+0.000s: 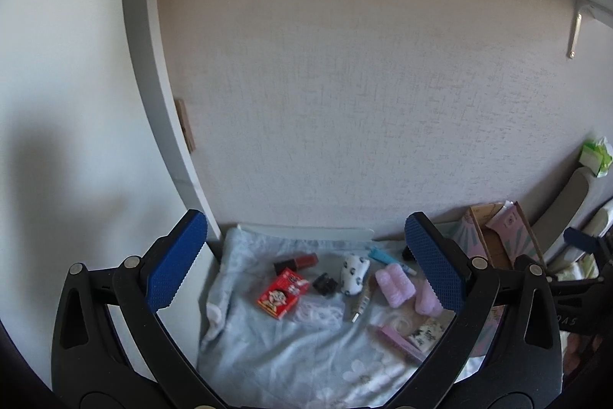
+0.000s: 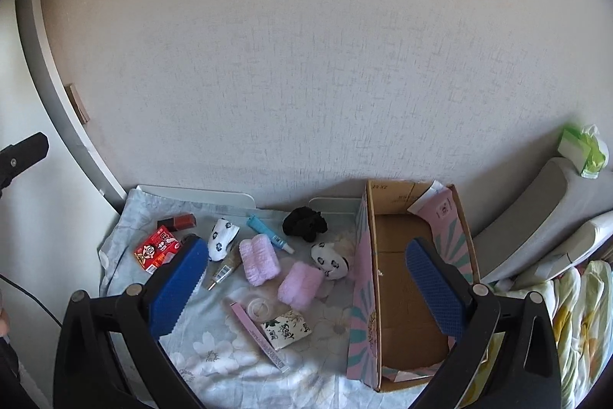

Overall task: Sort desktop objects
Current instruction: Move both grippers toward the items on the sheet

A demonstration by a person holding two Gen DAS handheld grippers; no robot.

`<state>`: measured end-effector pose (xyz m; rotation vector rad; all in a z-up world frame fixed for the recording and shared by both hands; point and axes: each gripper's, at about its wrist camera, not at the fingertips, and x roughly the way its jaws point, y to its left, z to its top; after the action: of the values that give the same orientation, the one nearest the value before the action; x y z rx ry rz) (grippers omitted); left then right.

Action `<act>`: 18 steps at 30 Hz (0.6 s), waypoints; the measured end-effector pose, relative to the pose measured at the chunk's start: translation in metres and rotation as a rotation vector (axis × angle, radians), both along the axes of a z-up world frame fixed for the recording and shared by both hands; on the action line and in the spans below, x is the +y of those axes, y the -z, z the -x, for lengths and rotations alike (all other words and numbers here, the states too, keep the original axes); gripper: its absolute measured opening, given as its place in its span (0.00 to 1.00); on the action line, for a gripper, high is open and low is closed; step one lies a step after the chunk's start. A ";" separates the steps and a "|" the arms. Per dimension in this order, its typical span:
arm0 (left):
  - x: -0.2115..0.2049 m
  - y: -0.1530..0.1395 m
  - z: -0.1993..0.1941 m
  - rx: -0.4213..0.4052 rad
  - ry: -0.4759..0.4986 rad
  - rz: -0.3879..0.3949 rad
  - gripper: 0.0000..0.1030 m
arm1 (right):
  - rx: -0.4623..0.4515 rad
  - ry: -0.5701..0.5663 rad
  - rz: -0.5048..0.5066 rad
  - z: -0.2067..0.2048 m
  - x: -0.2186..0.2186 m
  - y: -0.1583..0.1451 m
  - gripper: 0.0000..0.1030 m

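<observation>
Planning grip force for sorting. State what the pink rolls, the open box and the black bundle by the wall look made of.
Pink rolls: soft, fuzzy fabric, probably terry or fleece; matte, ribbed pile.
Open box: cardboard; plain brown inside, printed pink outside, with folded flaps.
Black bundle: crumpled cloth, possibly a scrunchie; matte folds, too small to confirm.

The open brown cardboard box [image 2: 406, 278] bears upside-down print on its far inner flap, roughly "20 XZ"; other labels are too blurred.

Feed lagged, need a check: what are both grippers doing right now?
Left gripper: open, holding nothing.
Right gripper: open, holding nothing.
</observation>
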<state>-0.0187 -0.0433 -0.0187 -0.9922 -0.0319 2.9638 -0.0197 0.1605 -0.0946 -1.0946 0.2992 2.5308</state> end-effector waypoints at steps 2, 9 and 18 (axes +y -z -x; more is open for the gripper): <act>0.000 0.000 0.001 -0.006 0.005 0.004 1.00 | 0.012 -0.003 -0.015 0.000 -0.002 -0.002 1.00; -0.015 0.008 0.006 -0.019 0.001 0.023 1.00 | 0.026 -0.061 0.014 0.001 -0.004 0.000 1.00; -0.026 0.088 0.040 -0.141 0.118 0.112 1.00 | 0.003 -0.162 0.081 0.021 -0.008 0.032 1.00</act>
<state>-0.0588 -0.0691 -0.1068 -1.1716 0.1866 2.8115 -0.0409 0.1522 -0.1263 -1.1898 0.3288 2.6835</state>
